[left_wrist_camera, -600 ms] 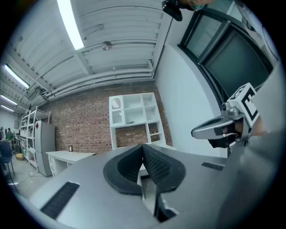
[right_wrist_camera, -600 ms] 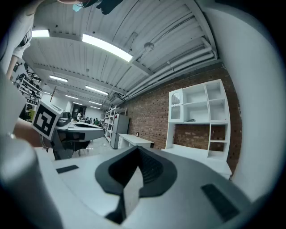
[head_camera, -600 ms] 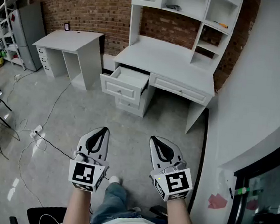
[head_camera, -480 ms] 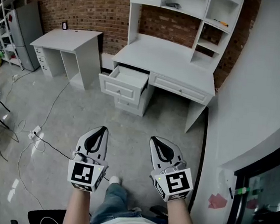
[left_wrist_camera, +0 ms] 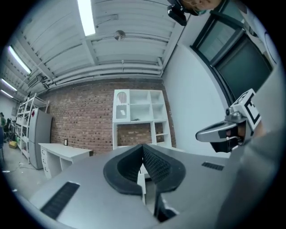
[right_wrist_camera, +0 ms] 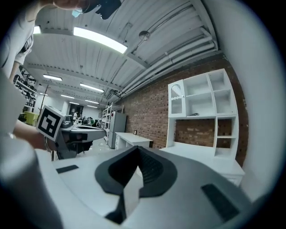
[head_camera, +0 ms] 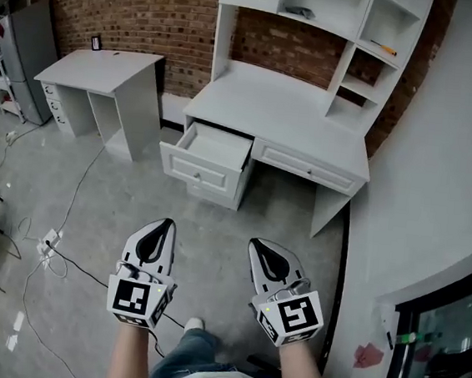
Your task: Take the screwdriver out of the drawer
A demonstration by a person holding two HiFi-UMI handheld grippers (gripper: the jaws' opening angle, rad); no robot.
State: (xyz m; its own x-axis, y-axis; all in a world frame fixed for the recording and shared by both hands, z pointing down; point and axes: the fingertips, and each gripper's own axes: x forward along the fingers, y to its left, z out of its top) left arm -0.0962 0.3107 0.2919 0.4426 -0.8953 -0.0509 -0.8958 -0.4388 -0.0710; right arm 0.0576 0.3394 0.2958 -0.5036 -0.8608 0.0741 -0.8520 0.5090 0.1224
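Observation:
A white desk with a hutch (head_camera: 287, 105) stands ahead against a brick wall. Its left drawer (head_camera: 211, 149) is pulled open, and I see no screwdriver in the part of it that shows. An orange-handled tool (head_camera: 383, 48) lies on a right-hand hutch shelf. My left gripper (head_camera: 166, 225) and right gripper (head_camera: 261, 247) are held level side by side over the floor, well short of the desk. Both are shut with nothing between their jaws. The left gripper (left_wrist_camera: 142, 150) and the right gripper (right_wrist_camera: 136, 152) each point toward the hutch.
A second white desk (head_camera: 105, 74) and a grey cabinet (head_camera: 20, 48) stand at the left. Cables and a power strip (head_camera: 50, 244) lie on the floor at the left. A white wall (head_camera: 440, 163) runs along the right. The person's shoe (head_camera: 194, 325) shows below.
The desk and open drawer have come a little nearer and lower in the head view. Both grippers stay shut and side by side.

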